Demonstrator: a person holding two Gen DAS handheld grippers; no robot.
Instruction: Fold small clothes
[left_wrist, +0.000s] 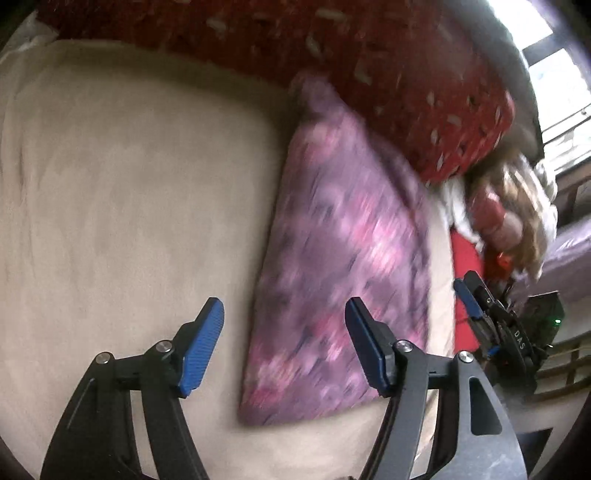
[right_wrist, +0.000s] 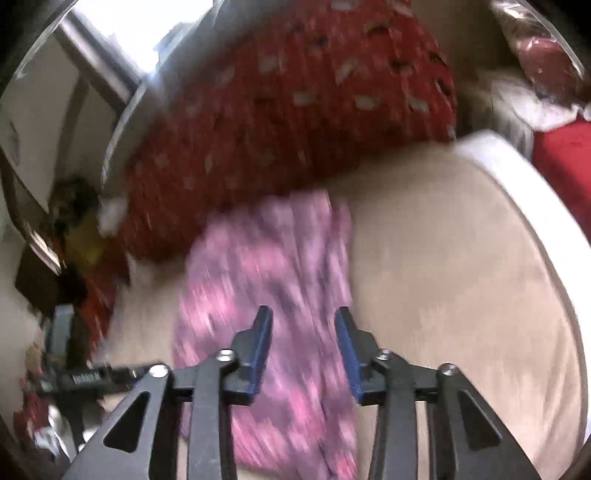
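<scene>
A folded pink-and-purple patterned cloth is seen on the cream bed (red cushion behind); both grippers' fingers are held open, empty. The fold could be snagged undone.

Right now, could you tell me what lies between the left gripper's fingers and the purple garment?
Only bare beige bedcover; the left wrist view shows the left gripper open beside the purple garment.

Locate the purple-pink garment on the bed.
The purple-pink garment lies flat on the beige bedsheet, its far end against the red patterned blanket; in the right wrist view it lies under the open fingers.
</scene>
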